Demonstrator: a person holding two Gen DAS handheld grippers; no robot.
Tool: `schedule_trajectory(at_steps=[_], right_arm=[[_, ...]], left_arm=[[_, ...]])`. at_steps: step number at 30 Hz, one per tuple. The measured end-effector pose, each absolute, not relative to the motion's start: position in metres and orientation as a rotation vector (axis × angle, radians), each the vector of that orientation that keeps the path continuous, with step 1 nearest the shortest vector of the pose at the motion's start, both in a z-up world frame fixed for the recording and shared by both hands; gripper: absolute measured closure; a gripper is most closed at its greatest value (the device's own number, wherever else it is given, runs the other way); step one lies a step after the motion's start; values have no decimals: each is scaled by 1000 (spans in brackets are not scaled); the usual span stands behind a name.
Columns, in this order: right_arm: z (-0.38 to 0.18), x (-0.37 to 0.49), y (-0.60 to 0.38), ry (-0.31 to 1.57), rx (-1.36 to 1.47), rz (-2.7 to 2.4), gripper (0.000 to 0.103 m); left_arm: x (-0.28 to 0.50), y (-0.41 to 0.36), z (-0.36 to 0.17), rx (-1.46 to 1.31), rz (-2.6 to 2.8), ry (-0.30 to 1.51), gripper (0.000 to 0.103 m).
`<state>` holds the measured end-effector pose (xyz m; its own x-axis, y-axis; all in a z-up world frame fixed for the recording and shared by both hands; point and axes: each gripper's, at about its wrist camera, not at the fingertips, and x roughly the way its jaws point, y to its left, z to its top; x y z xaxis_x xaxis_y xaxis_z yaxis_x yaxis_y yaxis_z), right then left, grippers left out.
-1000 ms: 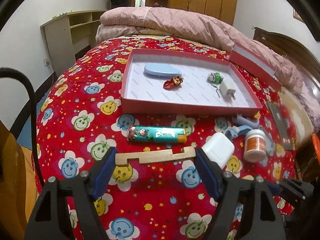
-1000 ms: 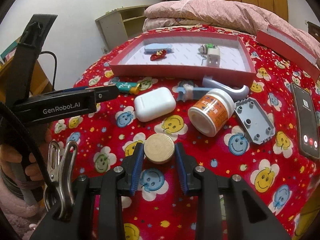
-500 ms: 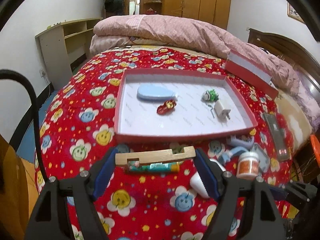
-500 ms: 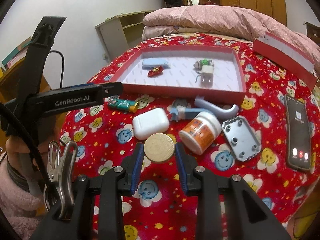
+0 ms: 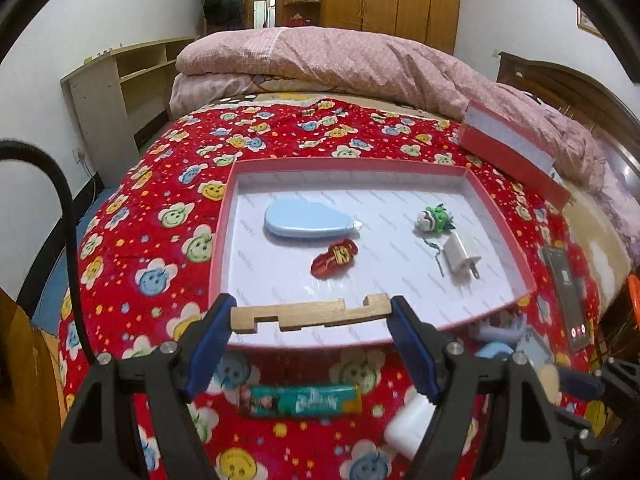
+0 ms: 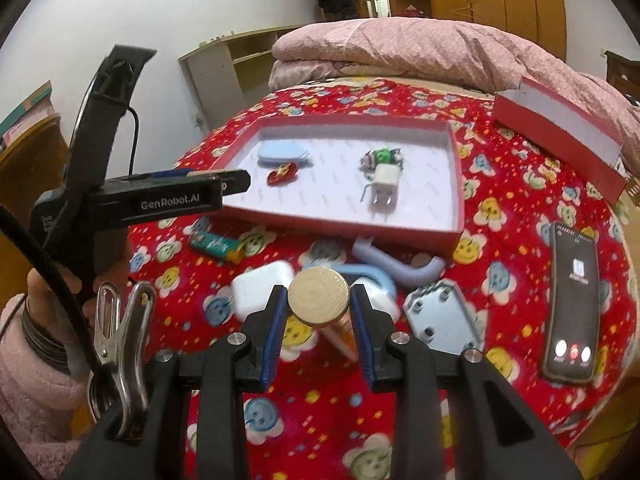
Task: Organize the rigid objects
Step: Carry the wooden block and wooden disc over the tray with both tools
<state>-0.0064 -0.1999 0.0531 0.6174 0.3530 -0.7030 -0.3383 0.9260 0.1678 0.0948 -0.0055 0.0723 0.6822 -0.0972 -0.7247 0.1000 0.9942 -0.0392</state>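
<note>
Up front, the left gripper (image 5: 310,314) clamps a notched wooden strip (image 5: 310,315) above the near rim of the red tray (image 5: 504,216). The right gripper (image 6: 318,312) pinches a round wooden disc (image 6: 318,295) over the cluttered bedspread (image 6: 500,216), short of the tray.

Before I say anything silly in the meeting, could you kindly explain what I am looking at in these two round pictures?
There is no robot here. A person carries a hand-held gripper in each hand, and a wide-angle camera on each one looks forward along its two fingers, hence the round, bent view.

The left camera shows the left hand-held gripper clamping a notched wooden strip over the near edge of a red tray. The right camera shows the right hand-held gripper pinching a round wooden disc.

Everything lies on a bed with a red smiley-face cover. The tray already holds a pale blue case, a small red toy car, a green figure and a white charger plug. Outside it lie a phone, a white case, a grey plate and a teal tube.
</note>
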Motion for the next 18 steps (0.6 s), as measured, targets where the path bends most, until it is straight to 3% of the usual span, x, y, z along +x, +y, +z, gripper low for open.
schedule_trajectory(at_steps=[18], right_arm=[[78,93,-217,831,5,299,71]], left_arm=[[143,-15,39,14,-111,889,22]])
